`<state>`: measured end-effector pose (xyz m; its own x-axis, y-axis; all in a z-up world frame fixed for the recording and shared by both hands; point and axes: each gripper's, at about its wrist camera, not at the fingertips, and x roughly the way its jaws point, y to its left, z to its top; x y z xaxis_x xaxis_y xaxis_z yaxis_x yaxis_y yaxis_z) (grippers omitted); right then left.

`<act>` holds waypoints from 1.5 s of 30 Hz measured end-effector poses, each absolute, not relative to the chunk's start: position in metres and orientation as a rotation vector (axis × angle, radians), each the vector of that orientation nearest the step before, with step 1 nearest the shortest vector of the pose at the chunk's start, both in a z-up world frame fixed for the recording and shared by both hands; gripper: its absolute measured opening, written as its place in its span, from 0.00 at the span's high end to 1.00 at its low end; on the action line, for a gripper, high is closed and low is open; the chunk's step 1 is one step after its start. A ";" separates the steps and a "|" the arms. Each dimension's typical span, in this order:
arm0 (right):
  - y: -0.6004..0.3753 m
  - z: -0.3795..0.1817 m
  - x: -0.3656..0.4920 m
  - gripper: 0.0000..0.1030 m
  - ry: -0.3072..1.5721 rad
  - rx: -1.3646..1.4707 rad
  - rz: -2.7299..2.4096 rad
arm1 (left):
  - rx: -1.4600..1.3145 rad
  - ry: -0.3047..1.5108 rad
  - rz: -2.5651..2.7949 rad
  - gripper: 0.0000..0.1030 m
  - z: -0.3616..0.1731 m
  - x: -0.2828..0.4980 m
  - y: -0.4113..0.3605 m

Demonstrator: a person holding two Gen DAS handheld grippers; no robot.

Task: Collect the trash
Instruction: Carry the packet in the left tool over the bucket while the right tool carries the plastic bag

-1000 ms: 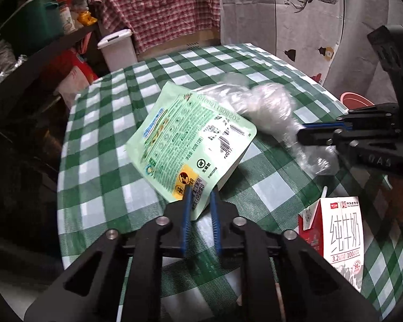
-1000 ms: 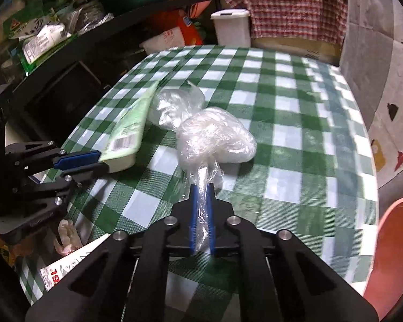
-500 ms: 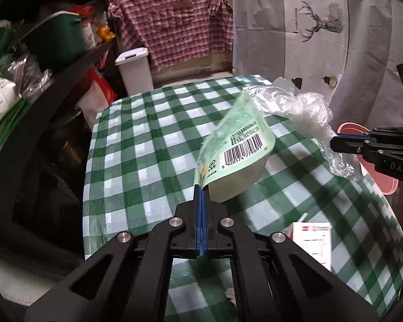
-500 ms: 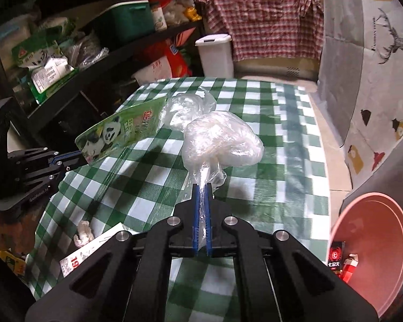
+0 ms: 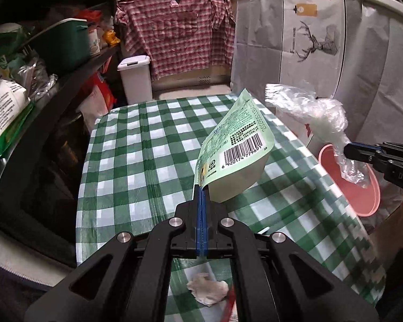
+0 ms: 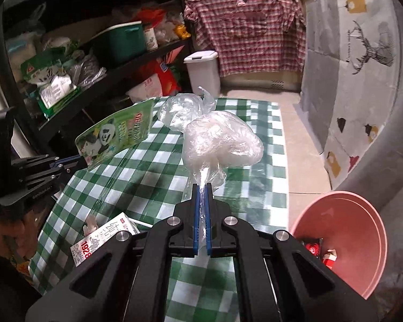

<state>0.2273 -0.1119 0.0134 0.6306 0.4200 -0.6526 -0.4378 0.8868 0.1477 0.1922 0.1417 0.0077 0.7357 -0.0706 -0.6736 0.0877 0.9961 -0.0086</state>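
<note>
Trash in both grippers, lifted clear of the checked table [image 5: 137, 161]: the left gripper [image 5: 201, 196] is clamped on the bottom corner of a green pouch [image 5: 236, 145], and the right gripper [image 6: 201, 190] is pinched on the twisted neck of a clear plastic bag [image 6: 217, 142]. Both pieces look light and near empty. The pouch is stiff enough to stand up from the jaws, though its glossy film could slip, so the flat sealed edge seems the safest hold. The bag is soft and crinkly and likely tears before it slides; its gathered neck is the natural grip. A barcode on the pouch reads 6 920174 779691, with "liby.com.cn" in small print above it; its other face shows a panda. A milk carton [image 6: 102, 236] on the table near the right gripper bears "1928". Beside the table, on the floor, stands a pink bin [image 6: 362, 241] with red packets inside. A crumpled tissue [image 5: 207, 289] lies on the cloth under the left gripper.
</note>
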 end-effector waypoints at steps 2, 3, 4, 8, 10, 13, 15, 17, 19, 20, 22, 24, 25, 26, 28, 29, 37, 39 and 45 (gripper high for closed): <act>-0.120 0.024 0.221 0.96 0.718 -0.022 0.489 | 0.029 0.731 -0.091 1.00 0.011 0.190 0.139; -0.122 0.028 0.218 0.96 0.709 -0.029 0.488 | 0.024 0.727 -0.097 1.00 0.013 0.188 0.139; -0.125 0.031 0.215 0.96 0.701 -0.038 0.486 | 0.022 0.725 -0.100 1.00 0.014 0.188 0.138; -0.141 0.040 0.206 0.96 0.665 -0.070 0.473 | 0.006 0.720 -0.106 1.00 0.017 0.186 0.136; -0.147 0.039 0.204 0.96 0.654 -0.082 0.455 | -0.004 0.716 -0.106 1.00 0.019 0.185 0.134; -0.156 0.032 0.206 0.96 0.655 -0.078 0.423 | -0.017 0.715 -0.109 1.00 0.019 0.184 0.128; -0.162 0.031 0.205 0.96 0.652 -0.051 0.413 | -0.016 0.716 -0.108 1.00 0.019 0.183 0.124; -0.165 0.030 0.204 0.96 0.642 -0.042 0.400 | -0.033 0.715 -0.110 1.00 0.020 0.182 0.121; -0.168 0.030 0.203 0.96 0.637 -0.037 0.391 | -0.042 0.710 -0.111 1.00 0.021 0.180 0.116; -0.169 0.030 0.203 0.96 0.636 -0.032 0.387 | -0.045 0.707 -0.112 1.00 0.022 0.180 0.114; -0.171 0.030 0.202 0.96 0.634 -0.028 0.379 | -0.054 0.701 -0.114 1.00 0.024 0.177 0.109; -0.172 0.029 0.202 0.96 0.637 -0.014 0.377 | -0.054 0.694 -0.115 1.00 0.026 0.174 0.105; -0.173 0.029 0.202 0.96 0.639 -0.009 0.377 | -0.055 0.691 -0.118 1.00 0.027 0.173 0.103; -0.173 0.029 0.202 0.96 0.639 -0.007 0.376 | -0.058 0.688 -0.120 1.00 0.027 0.172 0.102; -0.173 0.031 0.201 0.96 0.633 -0.004 0.373 | -0.069 0.682 -0.124 1.00 0.029 0.170 0.099; -0.176 0.032 0.201 0.96 0.630 0.007 0.372 | -0.073 0.681 -0.124 1.00 0.029 0.170 0.098; -0.189 0.036 0.198 0.96 0.618 0.026 0.347 | -0.079 0.677 -0.138 1.00 0.029 0.174 0.087; -0.193 0.036 0.197 0.96 0.620 0.024 0.337 | -0.078 0.676 -0.140 1.00 0.029 0.175 0.083; -0.207 0.036 0.199 0.96 0.614 0.046 0.313 | -0.081 0.668 -0.147 1.00 0.031 0.179 0.070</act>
<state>0.1986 -0.2069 0.0364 0.7716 0.3022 -0.5598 -0.2752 0.9519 0.1346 0.1793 0.0697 0.0308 0.7752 -0.1616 -0.6107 0.1095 0.9865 -0.1220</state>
